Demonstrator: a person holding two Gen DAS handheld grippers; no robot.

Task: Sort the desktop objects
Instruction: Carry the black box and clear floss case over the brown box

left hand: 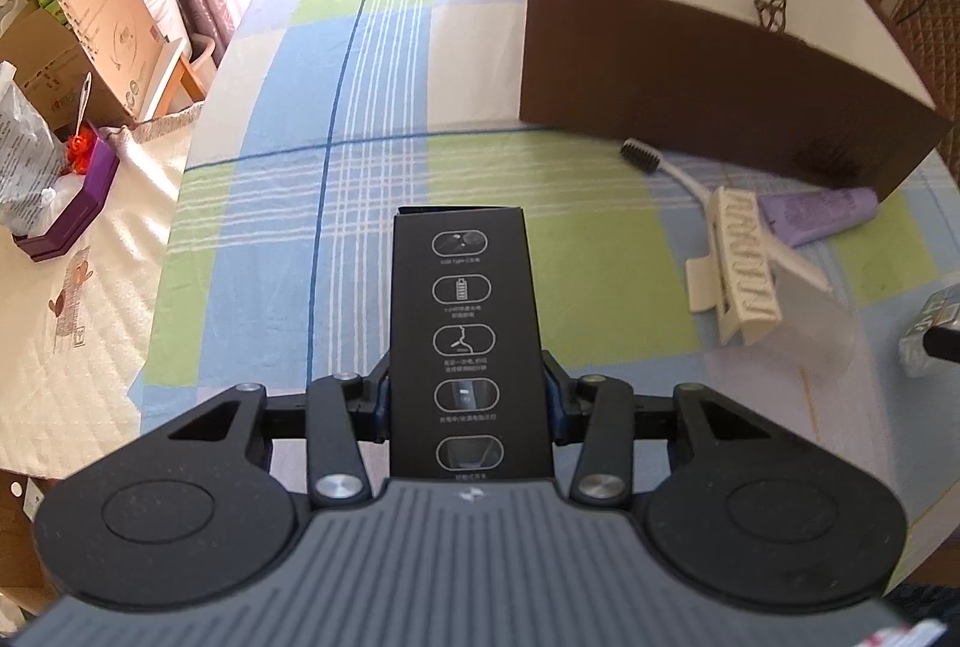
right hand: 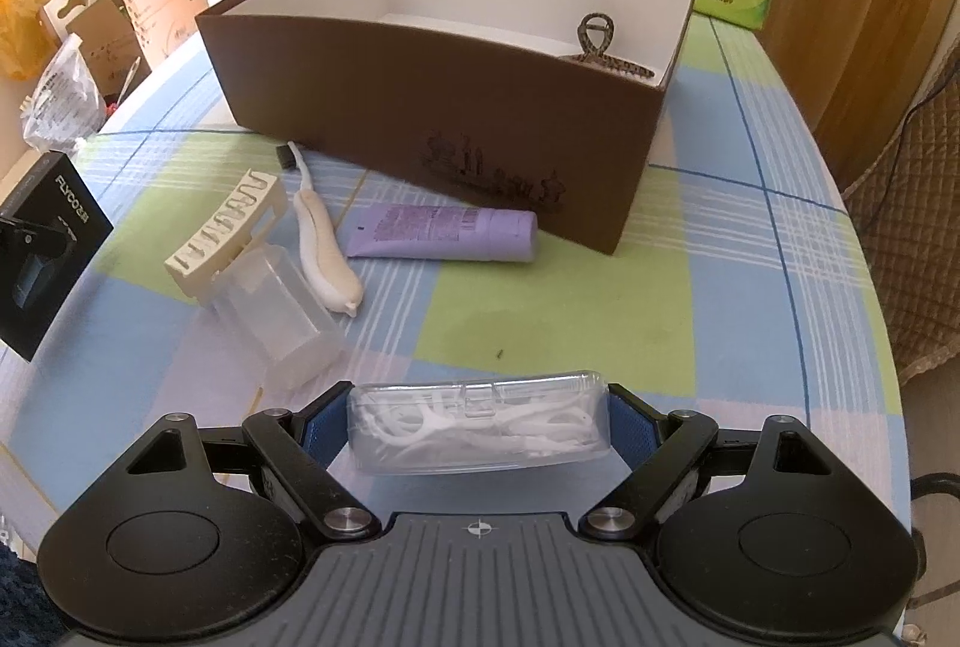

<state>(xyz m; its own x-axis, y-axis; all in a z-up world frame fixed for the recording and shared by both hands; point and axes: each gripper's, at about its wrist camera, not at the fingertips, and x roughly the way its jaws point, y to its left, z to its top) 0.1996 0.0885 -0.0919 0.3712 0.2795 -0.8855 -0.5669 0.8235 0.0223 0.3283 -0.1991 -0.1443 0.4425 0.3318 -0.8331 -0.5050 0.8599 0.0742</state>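
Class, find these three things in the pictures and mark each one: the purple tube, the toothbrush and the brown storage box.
purple tube [right hand: 447, 231]: right wrist view, middle of its printed body.
toothbrush [right hand: 324, 260]: right wrist view, thick white handle.
brown storage box [right hand: 384, 89]: right wrist view, its brown front wall.

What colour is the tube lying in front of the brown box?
Pale purple tube, with small printed text; clearest in the right wrist view.

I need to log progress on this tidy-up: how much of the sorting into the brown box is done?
Early stage. Done: only a patterned hair claw sits inside the brown box. In hand: the left tongs clamp a black carton; the right tongs clamp a clear floss-pick case. Left on the table: toothbrush, purple tube, cream hair clip, clear cup.
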